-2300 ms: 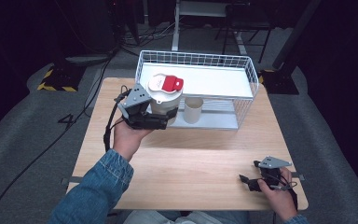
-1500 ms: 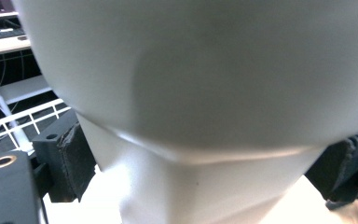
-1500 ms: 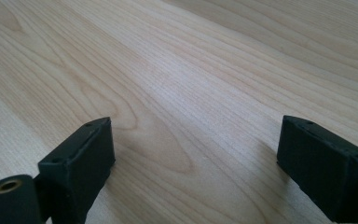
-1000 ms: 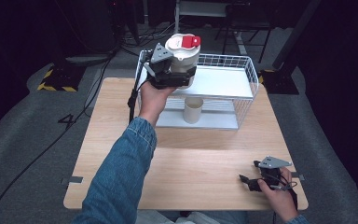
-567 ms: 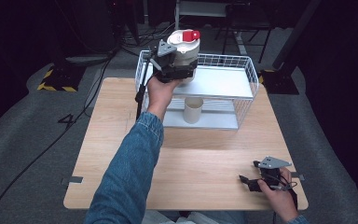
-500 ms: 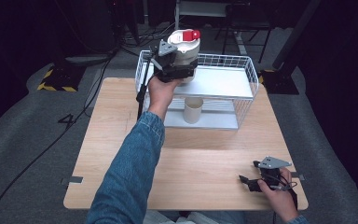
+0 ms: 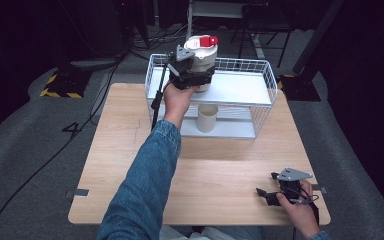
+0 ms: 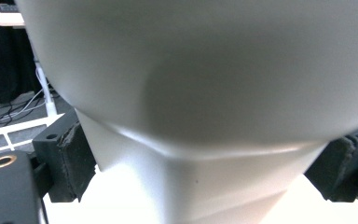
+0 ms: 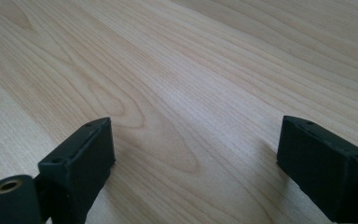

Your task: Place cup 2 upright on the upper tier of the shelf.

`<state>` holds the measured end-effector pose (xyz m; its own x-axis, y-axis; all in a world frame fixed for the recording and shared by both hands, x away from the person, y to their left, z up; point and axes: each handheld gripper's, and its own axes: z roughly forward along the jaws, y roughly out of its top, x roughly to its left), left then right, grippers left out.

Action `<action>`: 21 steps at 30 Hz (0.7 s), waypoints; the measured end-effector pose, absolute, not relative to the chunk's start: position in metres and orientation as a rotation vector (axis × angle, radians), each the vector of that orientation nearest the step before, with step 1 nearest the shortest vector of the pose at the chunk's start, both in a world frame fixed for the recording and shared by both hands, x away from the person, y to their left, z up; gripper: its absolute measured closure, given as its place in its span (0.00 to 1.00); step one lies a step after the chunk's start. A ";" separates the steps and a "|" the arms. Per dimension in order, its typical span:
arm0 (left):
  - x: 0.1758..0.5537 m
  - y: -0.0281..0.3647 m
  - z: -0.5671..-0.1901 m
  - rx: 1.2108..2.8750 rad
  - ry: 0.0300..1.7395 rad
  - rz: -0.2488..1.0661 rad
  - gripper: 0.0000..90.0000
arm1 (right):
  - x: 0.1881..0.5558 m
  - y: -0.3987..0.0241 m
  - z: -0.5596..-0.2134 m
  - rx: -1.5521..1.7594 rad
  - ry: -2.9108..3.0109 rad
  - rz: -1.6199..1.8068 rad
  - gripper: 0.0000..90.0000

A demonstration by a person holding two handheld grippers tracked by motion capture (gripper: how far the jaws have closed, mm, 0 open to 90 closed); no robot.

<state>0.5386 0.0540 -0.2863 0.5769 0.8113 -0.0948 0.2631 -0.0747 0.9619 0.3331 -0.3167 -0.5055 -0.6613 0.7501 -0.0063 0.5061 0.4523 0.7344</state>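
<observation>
Lifted higher: left tongs [image 7: 196, 75] clamp white container [image 7: 200, 55]; right tongs [image 7: 267, 195] wide open.

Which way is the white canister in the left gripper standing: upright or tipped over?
Upright. The white canister has its red-tabbed lid on top, level, while the left gripper clamps its lower body above the wire rack's top shelf.
</observation>
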 end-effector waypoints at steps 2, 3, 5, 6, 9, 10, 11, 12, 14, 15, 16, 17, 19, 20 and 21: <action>0.539 0.053 -0.287 1.637 0.922 0.585 0.12 | 0.333 -0.317 -0.505 1.069 2.377 1.036 0.12; 0.540 0.052 -0.288 1.643 0.925 0.584 0.12 | 0.333 -0.317 -0.505 1.069 2.377 1.036 0.12; 0.540 0.051 -0.290 1.647 0.931 0.580 0.12 | 0.333 -0.317 -0.505 1.069 2.377 1.036 0.12; 0.541 0.050 -0.291 1.656 0.931 0.578 0.12 | 0.333 -0.317 -0.505 1.069 2.377 1.036 0.12; 0.541 0.048 -0.295 1.655 0.925 0.589 0.12 | 0.333 -0.317 -0.505 1.070 2.377 1.036 0.12; 0.541 0.047 -0.295 1.656 0.920 0.597 0.12 | 0.333 -0.317 -0.505 1.070 2.377 1.036 0.12; 0.541 0.046 -0.296 1.655 0.913 0.606 0.12 | 0.333 -0.317 -0.505 1.070 2.377 1.036 0.12; 0.540 0.045 -0.297 1.656 0.906 0.615 0.12 | 0.333 -0.317 -0.505 1.070 2.377 1.036 0.12; 0.540 0.045 -0.298 1.643 0.911 0.613 0.12 | 0.333 -0.317 -0.505 1.070 2.377 1.036 0.12; 0.540 0.045 -0.299 1.636 0.907 0.614 0.12 | 0.333 -0.317 -0.505 1.070 2.377 1.036 0.12; 0.540 0.045 -0.299 1.636 0.901 0.618 0.12 | 0.333 -0.317 -0.505 1.070 2.377 1.036 0.12; 0.540 0.046 -0.299 1.635 0.899 0.619 0.12 | 0.333 -0.317 -0.505 1.070 2.377 1.036 0.12; 0.539 0.046 -0.298 1.636 0.897 0.650 0.09 | 0.333 -0.317 -0.505 1.070 2.377 1.036 0.12; 0.538 0.046 -0.297 1.630 0.885 0.654 0.06 | 0.333 -0.317 -0.505 1.069 2.377 1.036 0.12; 0.538 0.047 -0.296 1.625 0.867 0.644 0.03 | 0.333 -0.317 -0.505 1.070 2.377 1.036 0.12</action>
<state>0.5378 0.0466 -0.2959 0.5799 0.8139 -0.0358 0.2015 -0.1006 0.9743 0.3331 -0.3166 -0.5054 -0.6611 0.7503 -0.0059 0.5065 0.4521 0.7342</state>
